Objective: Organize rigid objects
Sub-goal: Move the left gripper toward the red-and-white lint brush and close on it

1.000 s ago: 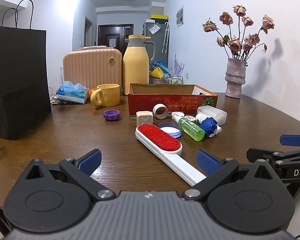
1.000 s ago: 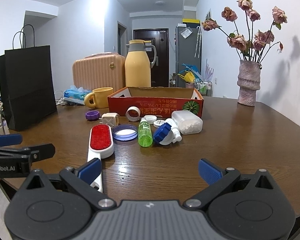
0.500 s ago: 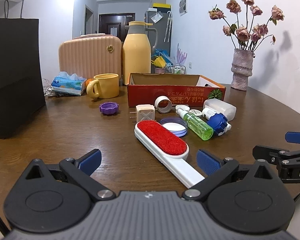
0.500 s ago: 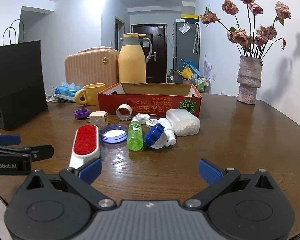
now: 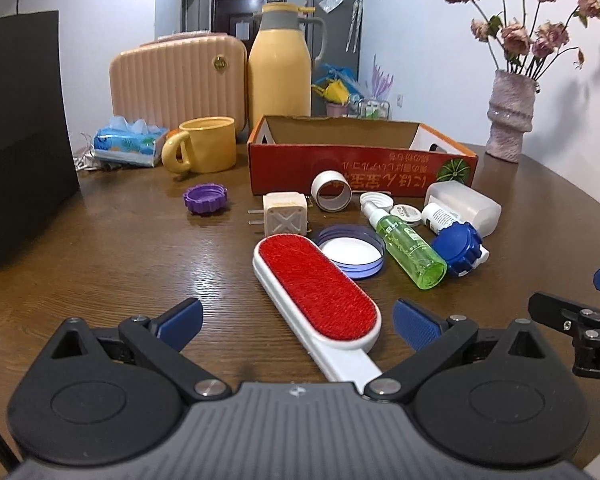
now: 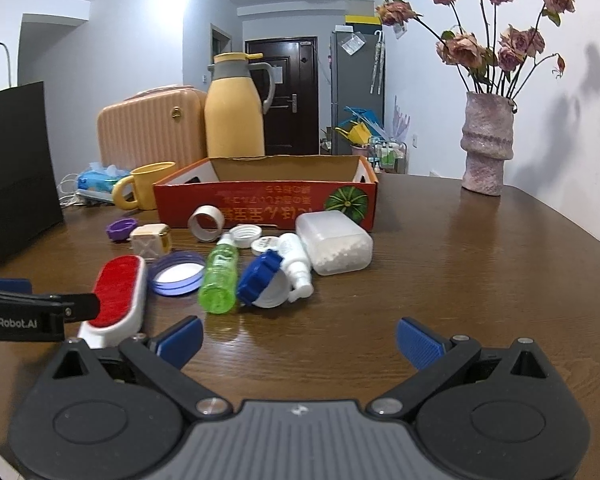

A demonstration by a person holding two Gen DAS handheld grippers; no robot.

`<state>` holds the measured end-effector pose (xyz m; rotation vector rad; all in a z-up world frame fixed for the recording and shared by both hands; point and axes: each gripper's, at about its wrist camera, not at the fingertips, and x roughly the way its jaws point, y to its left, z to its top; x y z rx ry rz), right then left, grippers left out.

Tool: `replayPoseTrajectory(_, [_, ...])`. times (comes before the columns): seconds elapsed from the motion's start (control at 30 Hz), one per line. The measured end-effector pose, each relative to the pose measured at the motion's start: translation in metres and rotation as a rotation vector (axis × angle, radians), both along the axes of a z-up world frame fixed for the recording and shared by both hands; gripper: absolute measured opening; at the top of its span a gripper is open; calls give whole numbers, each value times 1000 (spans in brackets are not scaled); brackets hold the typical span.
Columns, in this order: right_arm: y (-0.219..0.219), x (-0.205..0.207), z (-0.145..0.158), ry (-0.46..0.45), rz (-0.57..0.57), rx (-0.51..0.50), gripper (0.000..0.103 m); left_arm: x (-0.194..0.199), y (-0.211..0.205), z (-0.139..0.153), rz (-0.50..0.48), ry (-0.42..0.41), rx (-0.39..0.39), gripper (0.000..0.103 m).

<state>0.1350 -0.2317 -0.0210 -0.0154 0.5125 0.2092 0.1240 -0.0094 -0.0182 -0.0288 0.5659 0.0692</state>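
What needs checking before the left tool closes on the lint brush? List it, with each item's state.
1. Left tool open: ok, both blue pads spread wide.
2. Lint brush between its fingers: ok, the white handle runs under the tool body and the red head lies just ahead.
3. Brush free of neighbours: cannot tell, the purple-rimmed lid sits close against its head.
4. Right tool out of the way: ok, open and empty, off to the side of the brush.
5. Red cardboard box ready to receive: ok, open-topped and upright; its floor is hidden.
6. Green spray bottle clear of the lift path: ok, lying apart from the brush.
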Motion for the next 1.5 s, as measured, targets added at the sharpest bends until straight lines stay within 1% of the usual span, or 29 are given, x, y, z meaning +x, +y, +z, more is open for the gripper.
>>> replayPoseTrajectory(0.23, [-13, 16, -3, 9, -7, 15, 103, 24, -12, -5, 28, 53, 4, 103])
replayPoseTrajectory(0.53, [-24, 33, -10, 24, -20, 27, 103, 52, -24, -14, 92, 138, -1, 103])
replayPoseTrajectory(0.7, [-29, 36, -14, 33, -28, 39, 103, 67, -30, -22, 130, 188, 3, 103])
replayPoseTrajectory(0.83, [-31, 39, -16, 41, -29, 46, 103, 76, -28, -30, 159, 238, -13, 103])
replayPoseTrajectory(1.17, [-28, 40, -19, 54, -29, 53, 103, 79, -25, -32, 204, 220, -23, 102])
replayPoseTrajectory(1.23, [-28, 40, -18, 56, -32, 54, 103, 79, -23, -32, 207, 217, -26, 99])
replayPoseTrajectory(1.33, [-27, 38, -18, 58, -37, 51, 103, 77, -21, -31, 221, 206, -28, 87])
replayPoseTrajectory(1.37, [-26, 38, -18, 59, -38, 48, 103, 76, -20, -31, 221, 202, -28, 78])
replayPoseTrajectory(1.4, [-25, 37, -17, 59, -38, 47, 103, 75, -19, -30, 216, 198, -29, 66])
replayPoseTrajectory(1.5, [-21, 35, -17, 61, -36, 39, 103, 71, -18, -27, 198, 177, -20, 64])
